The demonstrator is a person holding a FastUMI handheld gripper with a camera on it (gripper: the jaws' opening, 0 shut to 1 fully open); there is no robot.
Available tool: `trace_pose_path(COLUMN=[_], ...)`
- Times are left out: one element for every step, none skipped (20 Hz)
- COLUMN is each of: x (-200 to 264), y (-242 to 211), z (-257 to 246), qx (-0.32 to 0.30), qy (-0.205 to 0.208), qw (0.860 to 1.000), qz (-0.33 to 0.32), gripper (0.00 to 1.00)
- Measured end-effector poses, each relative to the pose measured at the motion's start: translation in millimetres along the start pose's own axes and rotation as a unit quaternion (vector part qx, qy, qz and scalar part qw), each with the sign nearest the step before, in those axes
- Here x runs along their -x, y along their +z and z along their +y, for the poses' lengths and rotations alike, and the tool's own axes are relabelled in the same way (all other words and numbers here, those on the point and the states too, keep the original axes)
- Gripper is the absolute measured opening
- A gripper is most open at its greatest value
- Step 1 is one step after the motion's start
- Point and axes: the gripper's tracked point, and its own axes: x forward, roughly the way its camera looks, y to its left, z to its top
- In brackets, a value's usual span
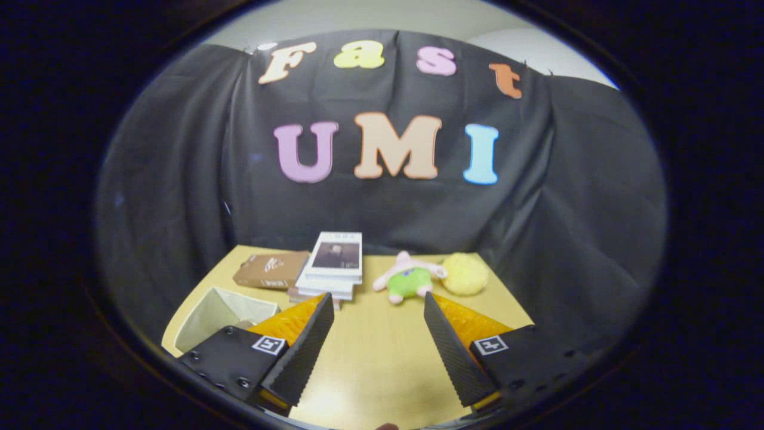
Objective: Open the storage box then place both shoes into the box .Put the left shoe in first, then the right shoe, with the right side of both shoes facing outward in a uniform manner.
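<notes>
My gripper (379, 304) is held above the wooden table (382, 358) with its two black ribbed fingers (310, 346) spread wide apart and nothing between them. A beige fabric storage box (224, 310) stands to the left of the left finger, its top open and its inside looking bare. A brown shoe-box-like carton (271, 270) lies beyond it at the back of the table.
A stack of books (331, 266) sits just beyond the left finger. A pink and green plush toy (409, 278) and a yellow fluffy ball (465, 273) lie beyond the right finger. Black cloth walls close in the table at the back and sides.
</notes>
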Motion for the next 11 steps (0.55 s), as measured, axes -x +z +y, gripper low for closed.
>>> trace_pose_path(x=[3.2, 8.7, 13.1, 18.8, 23.5, 27.9, 30.5, 32.4, 34.0, 34.9, 36.9], y=[12.1, 19.0, 24.6, 29.3, 34.0, 39.8, 42.7, 40.9, 38.1, 34.9, 33.5], z=[-4.7, -7.5, -10.0, -13.0, -14.5, -16.9, -18.7, -21.0, -23.3, -24.0, -24.6], qx=[0.0, 0.001, 0.005, 0.007, 0.007, 0.004, 0.002, 0.004, 0.007, 0.01, 0.011], qy=[0.007, 0.015, 0.024, 0.032, 0.039, 0.042, 0.044, 0.045, 0.044, 0.044, 0.045], qw=[1.0, 0.998, 0.997, 0.995, 0.994, 0.992, 0.99, 0.989, 0.989, 0.989, 0.989], qz=[-0.029, -0.053, -0.074, -0.09, -0.105, -0.12, -0.131, -0.139, -0.14, -0.139, -0.139], gripper=[0.98, 0.98, 0.98, 0.98, 0.98, 0.98, 0.98, 0.98, 0.98, 0.98, 0.98])
